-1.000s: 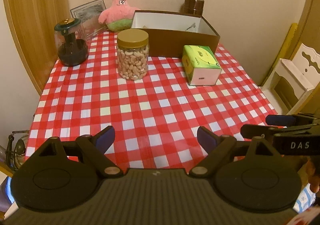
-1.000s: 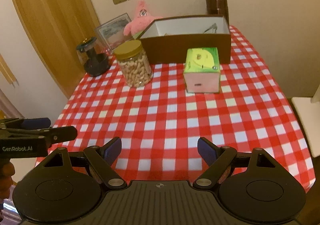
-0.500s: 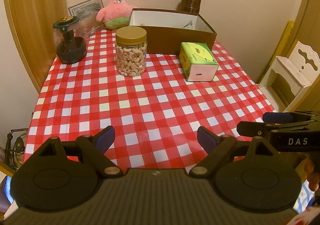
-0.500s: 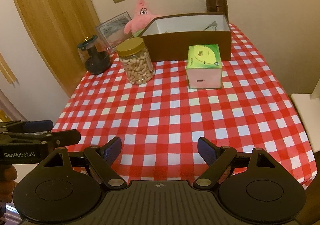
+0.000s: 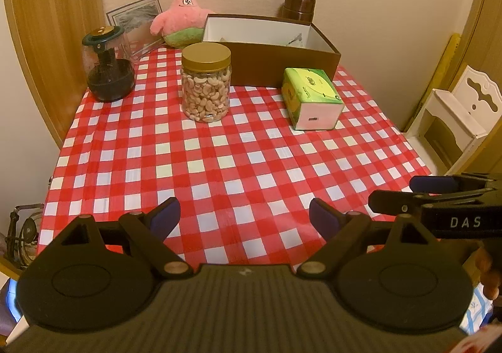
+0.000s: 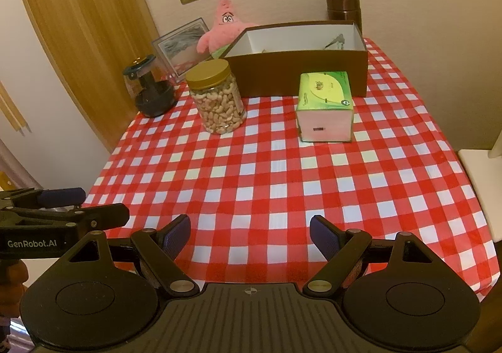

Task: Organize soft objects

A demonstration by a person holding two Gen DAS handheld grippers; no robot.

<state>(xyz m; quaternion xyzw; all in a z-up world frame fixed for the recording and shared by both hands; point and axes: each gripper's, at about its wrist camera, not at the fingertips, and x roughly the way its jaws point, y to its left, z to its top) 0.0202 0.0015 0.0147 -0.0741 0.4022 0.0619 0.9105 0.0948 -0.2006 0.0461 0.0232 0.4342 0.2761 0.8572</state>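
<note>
A pink plush star toy (image 5: 180, 20) leans on the wall at the table's far left, behind a brown open box (image 5: 269, 52) with a white inside; both also show in the right wrist view, toy (image 6: 224, 31) and box (image 6: 298, 71). A green soft tissue pack (image 5: 312, 97) (image 6: 326, 105) lies in front of the box. My left gripper (image 5: 243, 218) is open and empty over the table's near edge. My right gripper (image 6: 249, 235) is open and empty beside it, to the right.
A jar of cashews (image 5: 205, 83) with a gold lid stands mid-table, a dark glass grinder (image 5: 108, 66) at the far left, a picture frame (image 5: 135, 14) and a brown canister (image 5: 298, 6) by the wall. A white chair (image 5: 451, 118) stands right of the red-checked table (image 5: 219, 165).
Both grippers have pulled back a little from the table, so the objects look slightly farther. Both jaws stay open. Nothing on the table has moved.
</note>
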